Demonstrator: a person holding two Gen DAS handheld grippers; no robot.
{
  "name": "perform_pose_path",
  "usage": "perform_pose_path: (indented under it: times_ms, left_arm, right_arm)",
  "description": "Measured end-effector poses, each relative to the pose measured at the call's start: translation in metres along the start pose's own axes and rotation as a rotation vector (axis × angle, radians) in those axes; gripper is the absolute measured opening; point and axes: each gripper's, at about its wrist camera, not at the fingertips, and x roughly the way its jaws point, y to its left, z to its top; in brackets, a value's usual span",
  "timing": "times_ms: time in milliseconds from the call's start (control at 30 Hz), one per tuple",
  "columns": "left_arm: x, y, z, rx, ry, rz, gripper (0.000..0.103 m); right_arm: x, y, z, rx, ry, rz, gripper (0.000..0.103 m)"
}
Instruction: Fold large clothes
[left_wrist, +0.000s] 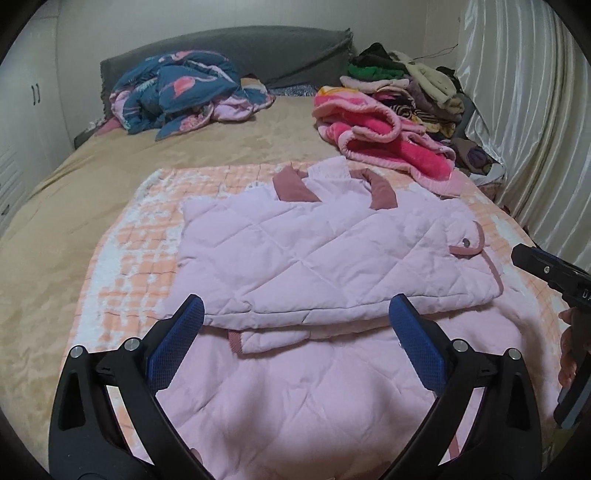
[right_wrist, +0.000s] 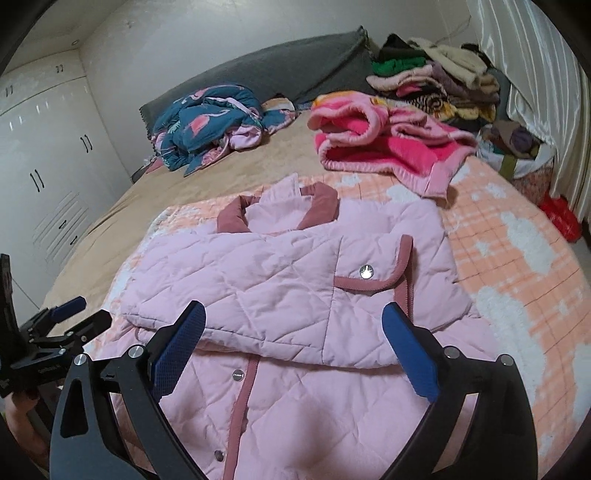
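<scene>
Pale pink quilted jacket with dusty-rose collar and trim (left_wrist: 332, 258) lies flat on the peach-and-white checked fleece blanket (left_wrist: 147, 229) on the bed, upper part folded down over the lower. Left gripper (left_wrist: 295, 317): blue-padded jaws spread wide, nothing between them, hovering above the fold edge. Right gripper (right_wrist: 291, 325): jaws wide too, holding nothing, above the same fold by the snap pocket (right_wrist: 369, 266). Hot-pink plush blanket (right_wrist: 388, 147) and a stack of folded clothes (right_wrist: 436, 85) sit well behind.
</scene>
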Motion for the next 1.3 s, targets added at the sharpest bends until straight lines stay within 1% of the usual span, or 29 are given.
perform_pose_path:
  times_ms: [67, 300, 533, 600, 833, 1000, 1300]
  left_arm:
    - [-0.015, 0.0, 0.0, 0.0, -0.028, -0.002, 0.094]
    - [-0.047, -0.001, 0.001, -0.005, -0.068, -0.007, 0.094]
    - [-0.067, -0.008, 0.003, -0.001, -0.091, -0.017, 0.094]
    - [-0.073, -0.011, 0.003, 0.004, -0.098, -0.017, 0.094]
    - [-0.092, -0.019, 0.002, 0.006, -0.111, -0.023, 0.094]
    - [-0.107, -0.03, 0.001, 0.032, -0.132, -0.005, 0.094]
    - [-0.132, -0.041, -0.004, 0.046, -0.151, -0.014, 0.094]
  right_arm:
    - [-0.007, 0.003, 0.0, -0.009, -0.003, -0.017, 0.096]
    - [-0.039, 0.015, -0.003, -0.024, -0.038, -0.002, 0.096]
    - [-0.071, 0.025, -0.01, -0.041, -0.066, 0.015, 0.096]
    - [-0.078, 0.025, -0.012, -0.046, -0.073, 0.011, 0.099]
    - [-0.111, 0.025, -0.015, -0.067, -0.112, 0.01, 0.099]
    - [-0.133, 0.022, -0.018, -0.071, -0.129, 0.012, 0.099]
    - [-0.169, 0.024, -0.019, -0.089, -0.174, 0.01, 0.099]
